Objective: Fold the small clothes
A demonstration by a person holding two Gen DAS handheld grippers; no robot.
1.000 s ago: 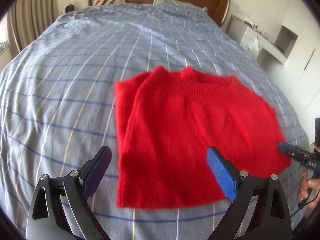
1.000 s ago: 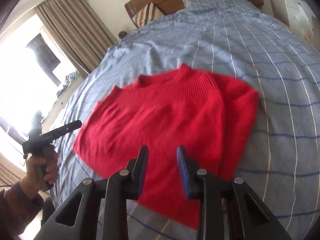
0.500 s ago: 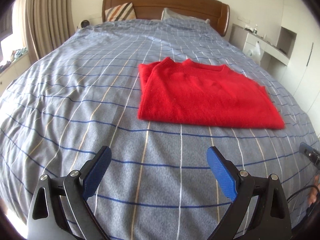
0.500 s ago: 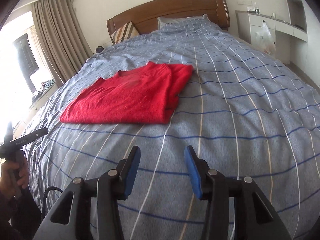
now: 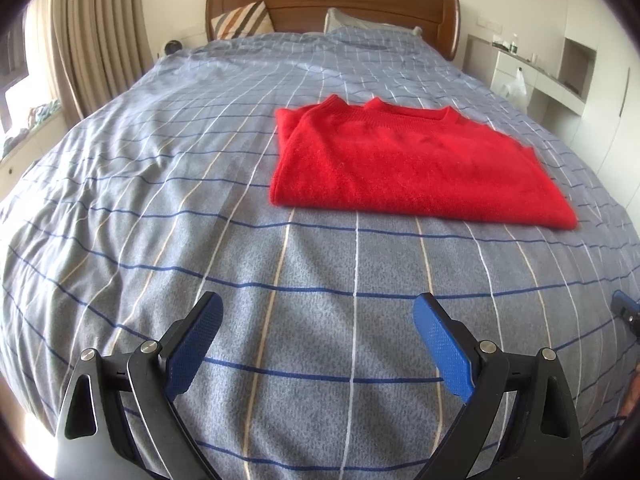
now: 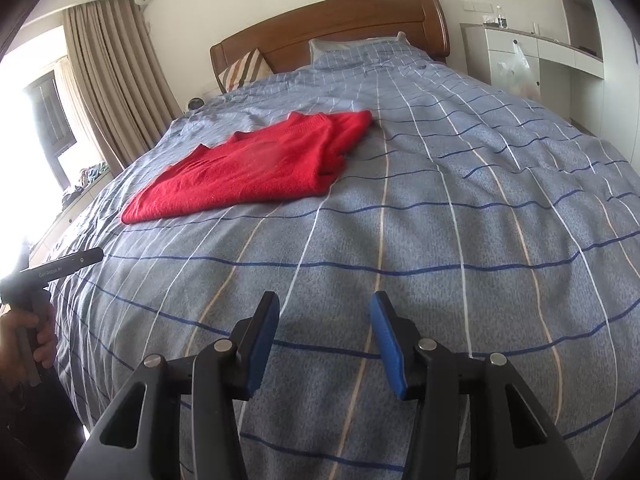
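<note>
**Red sweater lay folded on the bed, both claws empty**

At the left, the left claw [image 5: 318, 344] hovered over the blue checked bedspread [image 5: 160, 200] with its 2 jaws spread wide, nothing between them. The folded red sweater [image 5: 404, 168] lay flat farther up the bed, well apart from both claws, neckline toward the wooden headboard [image 5: 332, 4]. At the right, the right claw [image 6: 325, 340] had just been opening; its jaws stood partly apart and empty.
</note>
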